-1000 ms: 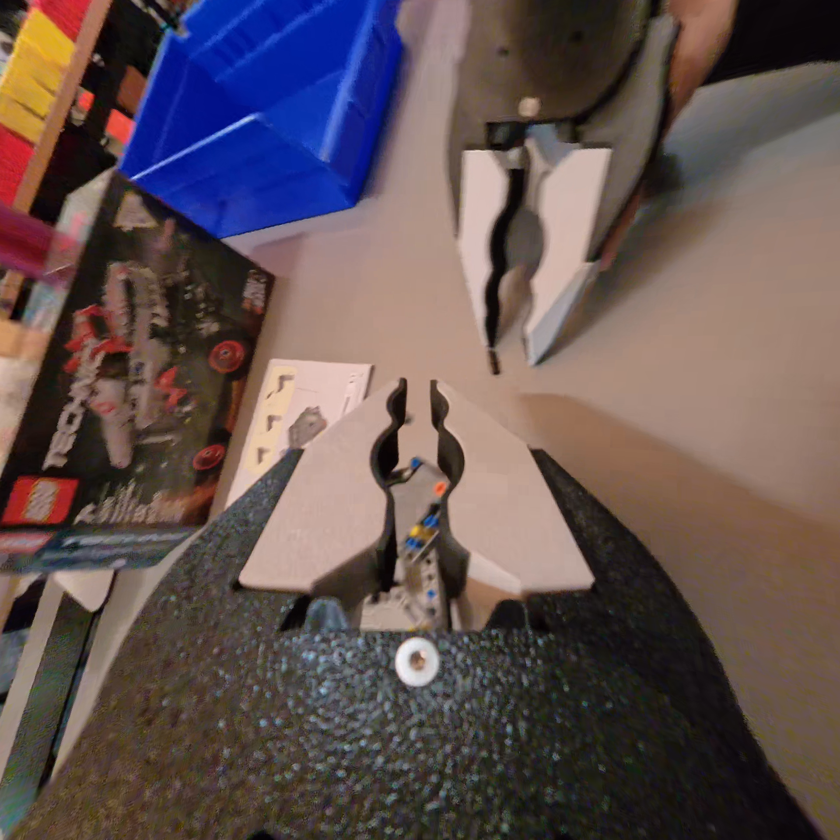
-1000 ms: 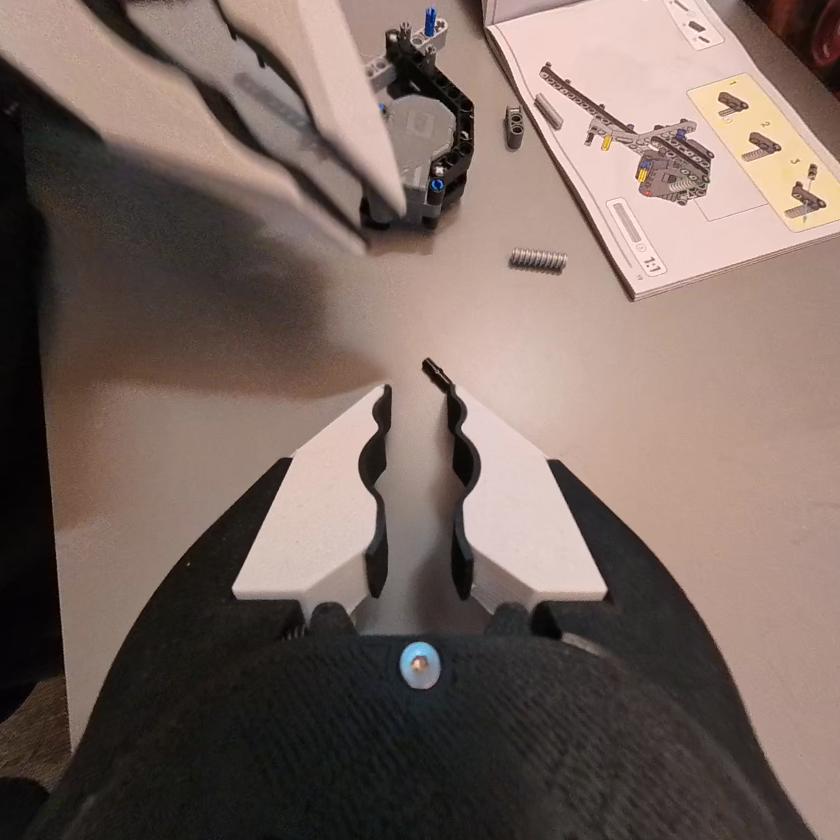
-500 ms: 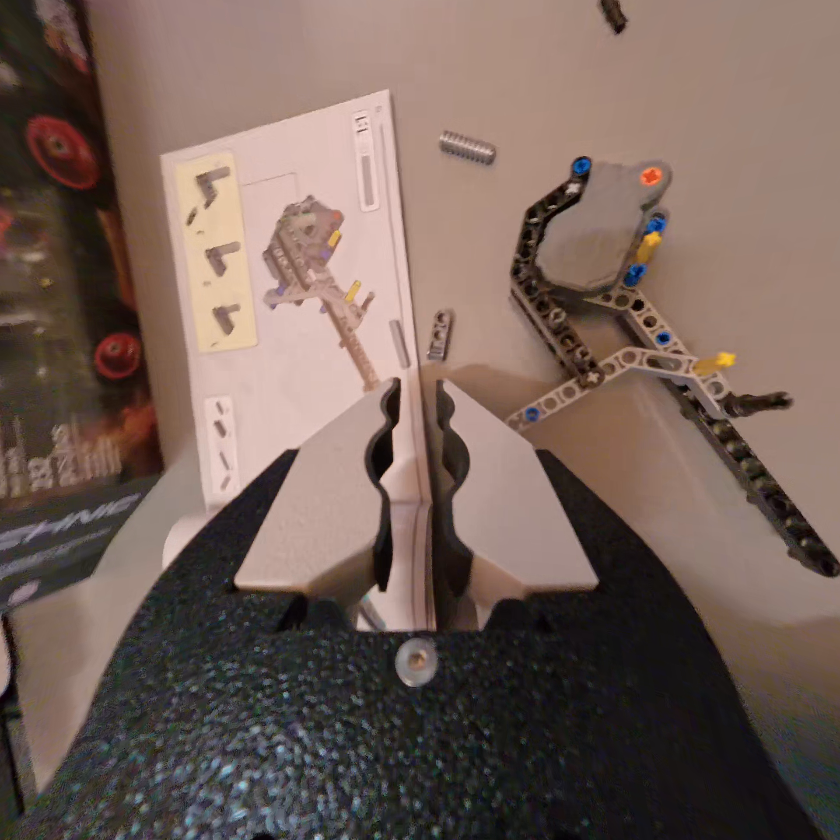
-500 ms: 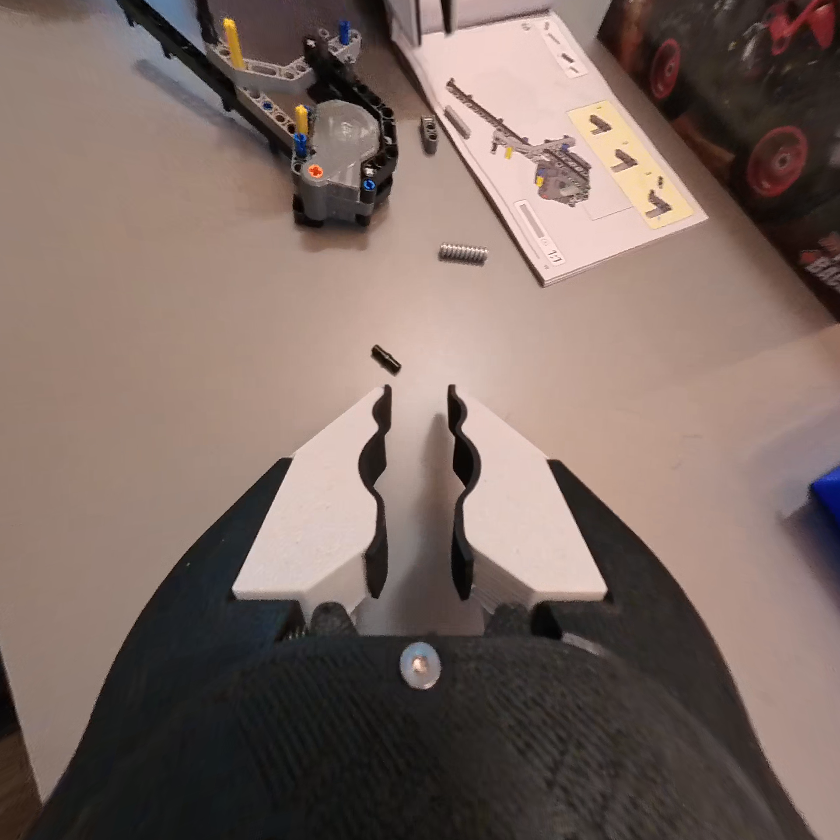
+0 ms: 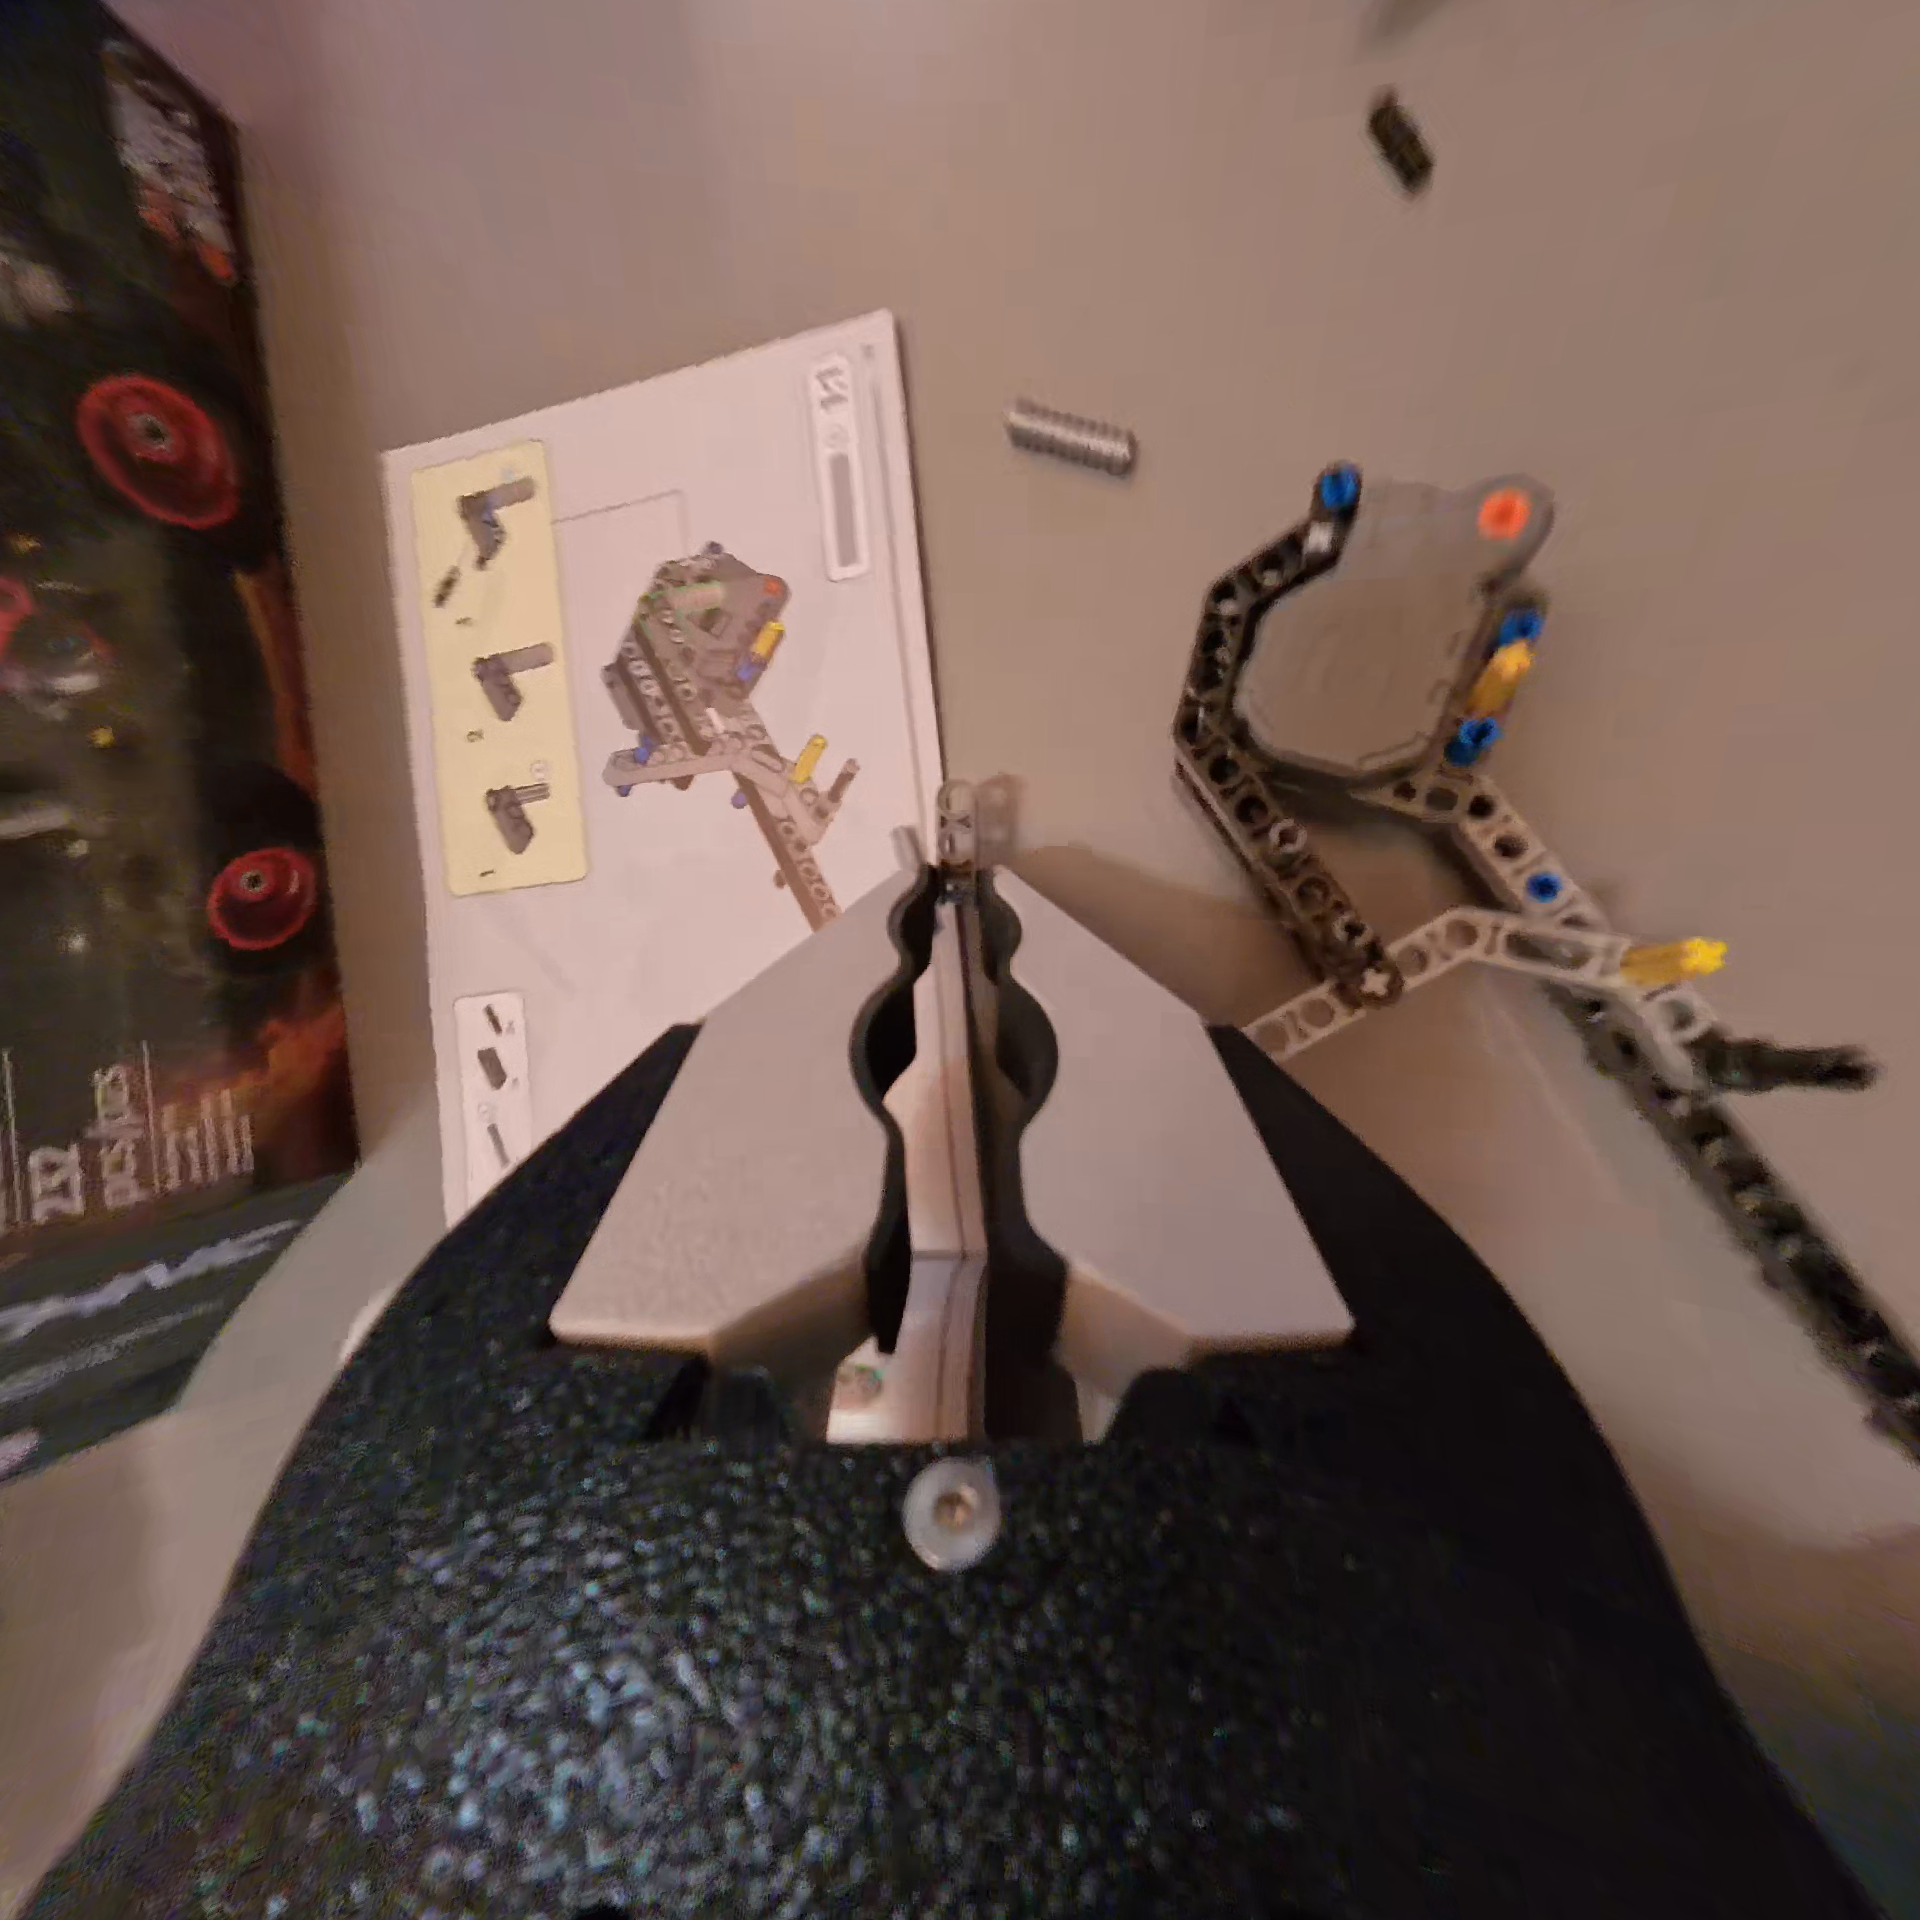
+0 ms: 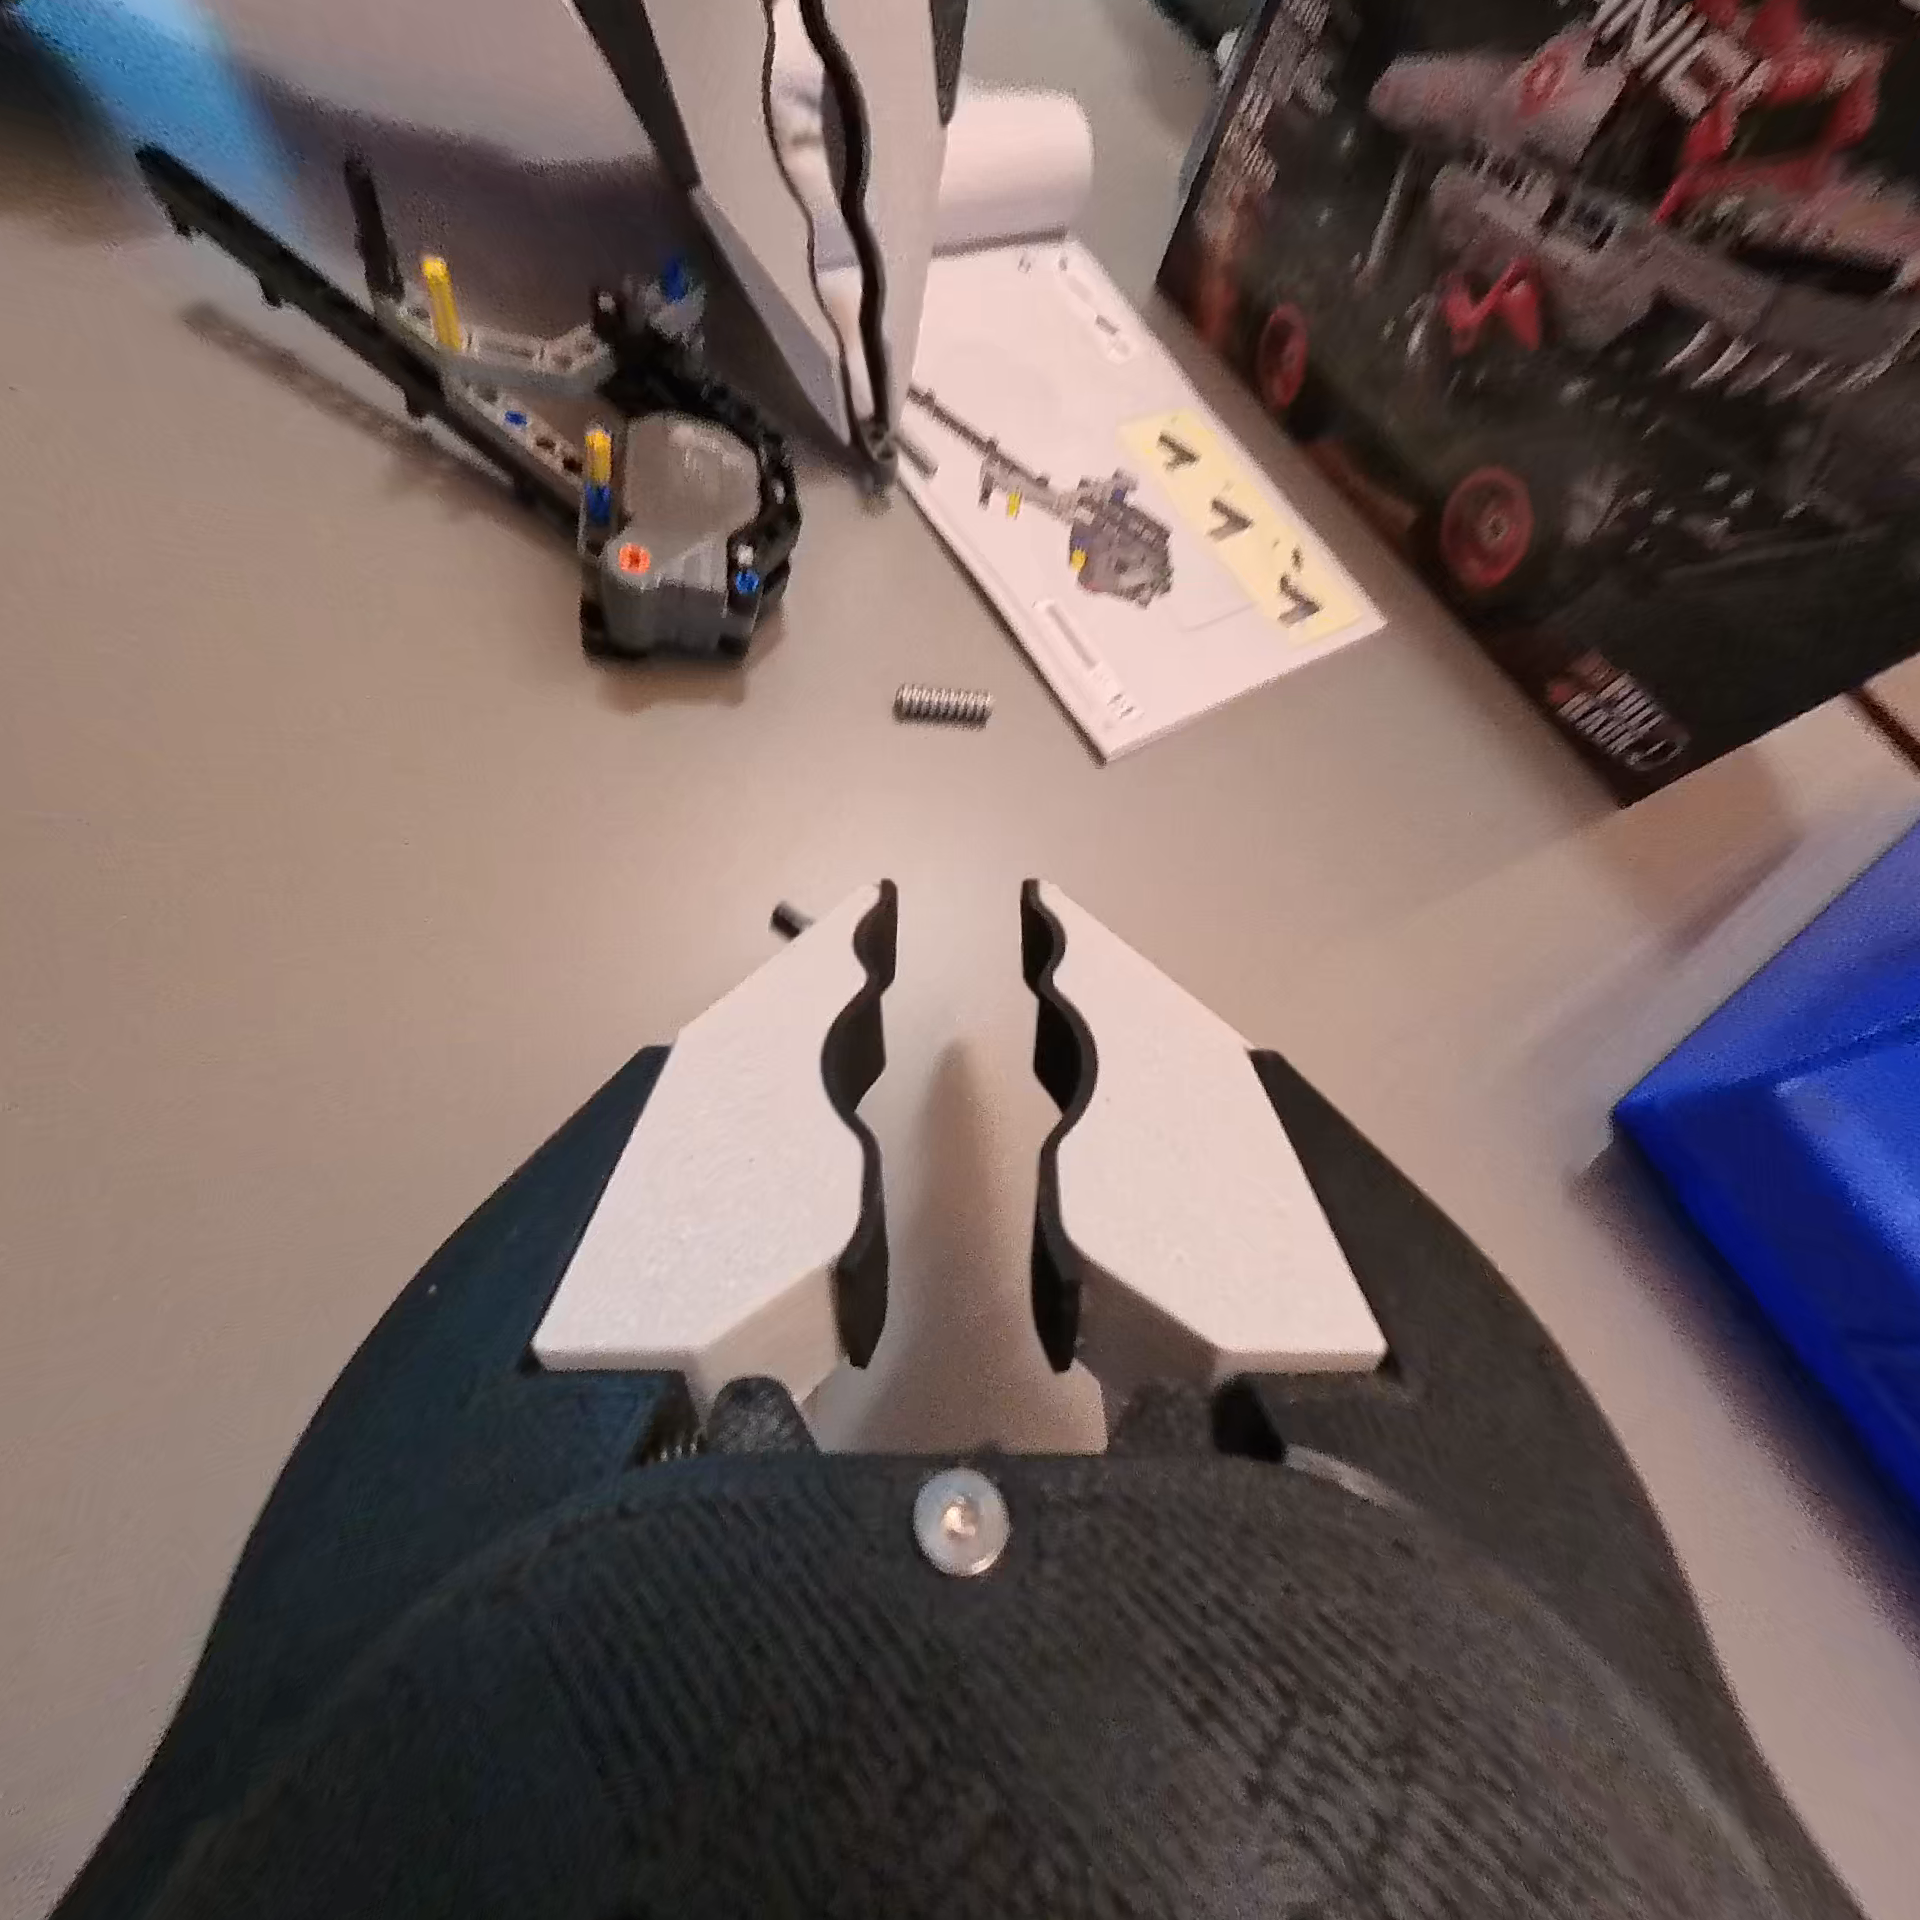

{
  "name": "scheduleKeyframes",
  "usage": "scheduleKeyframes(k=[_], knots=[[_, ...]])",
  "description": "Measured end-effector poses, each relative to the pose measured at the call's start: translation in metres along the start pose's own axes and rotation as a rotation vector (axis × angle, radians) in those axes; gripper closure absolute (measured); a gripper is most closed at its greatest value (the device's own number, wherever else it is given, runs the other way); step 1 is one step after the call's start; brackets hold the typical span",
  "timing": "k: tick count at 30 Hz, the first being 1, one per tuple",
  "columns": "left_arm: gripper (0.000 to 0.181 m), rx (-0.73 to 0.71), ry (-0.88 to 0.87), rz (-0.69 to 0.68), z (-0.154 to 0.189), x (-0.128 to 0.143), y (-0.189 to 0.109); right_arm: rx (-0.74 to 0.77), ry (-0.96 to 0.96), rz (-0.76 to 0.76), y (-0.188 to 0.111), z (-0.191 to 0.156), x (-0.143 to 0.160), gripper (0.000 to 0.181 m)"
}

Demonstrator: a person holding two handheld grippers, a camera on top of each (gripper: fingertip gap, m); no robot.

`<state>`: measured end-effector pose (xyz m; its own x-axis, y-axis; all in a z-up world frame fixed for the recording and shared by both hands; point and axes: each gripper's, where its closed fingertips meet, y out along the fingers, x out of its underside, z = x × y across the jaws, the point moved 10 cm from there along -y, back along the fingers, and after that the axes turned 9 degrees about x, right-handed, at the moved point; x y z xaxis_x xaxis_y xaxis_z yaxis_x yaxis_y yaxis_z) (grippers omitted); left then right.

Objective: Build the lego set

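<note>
My left gripper [image 5: 954, 883] is shut on a small grey connector [image 5: 964, 821] that sticks out past its tips, at the right edge of the instruction booklet [image 5: 665, 665]. The part-built model [image 5: 1382, 665], a grey block in a black beam frame with a long arm, lies on the table to its right. In the right wrist view my right gripper [image 6: 956, 896] is open and empty above the table. A small black pin [image 6: 788, 918] lies just left of its left fingertip. The left gripper [image 6: 873, 447] comes down from the top between the model [image 6: 675, 520] and the booklet [image 6: 1122, 540].
A metal spring [image 6: 943, 701] lies between the model and the booklet's near corner; it also shows in the left wrist view [image 5: 1070, 454]. The set's box [image 6: 1610, 312] stands behind the booklet. A blue bin [image 6: 1818, 1143] is at the right. The grey table [image 6: 312, 935] is bare at left. Across from one pair of fingers to the other is roughly 15 cm.
The left gripper set the model down on the table, moved to the small grey connector by the booklet and shut on it. The right gripper shifted, so the black pin is beside its left tip.
</note>
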<state>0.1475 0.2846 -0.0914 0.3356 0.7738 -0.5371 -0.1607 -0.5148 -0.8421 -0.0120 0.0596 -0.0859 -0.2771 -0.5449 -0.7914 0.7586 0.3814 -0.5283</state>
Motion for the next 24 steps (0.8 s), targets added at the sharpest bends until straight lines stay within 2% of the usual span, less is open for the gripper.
scheduleKeyframes(k=[4, 8, 10, 12, 14, 19, 24], knots=[[0.176, -0.004, -0.240, 0.236, 0.008, -0.018, -0.030, 0.193, -0.125, 0.142, 0.004, 0.000, -0.030, 0.152], [0.176, 0.055, -0.487, 0.668, 0.029, -0.049, -0.058, 0.445, -0.355, 0.348, 0.006, -0.020, -0.064, 0.148], [0.176, 0.065, -0.578, 0.879, 0.040, -0.058, -0.061, 0.437, -0.335, 0.417, 0.011, -0.033, -0.075, 0.143], [0.176, 0.095, -0.669, 1.030, 0.051, -0.064, -0.058, 0.474, -0.251, 0.541, 0.010, -0.041, -0.086, 0.143], [0.176, 0.136, -0.731, 1.100, 0.059, -0.069, -0.052, 0.526, -0.171, 0.612, 0.008, -0.043, -0.093, 0.146], [0.176, 0.182, -0.822, 1.213, 0.068, -0.077, -0.039, 0.441, -0.085, 0.657, 0.007, -0.041, -0.096, 0.146], [0.176, 0.207, -0.853, 1.256, 0.070, -0.082, -0.034, 0.429, -0.051, 0.673, 0.002, -0.037, -0.086, 0.164]])
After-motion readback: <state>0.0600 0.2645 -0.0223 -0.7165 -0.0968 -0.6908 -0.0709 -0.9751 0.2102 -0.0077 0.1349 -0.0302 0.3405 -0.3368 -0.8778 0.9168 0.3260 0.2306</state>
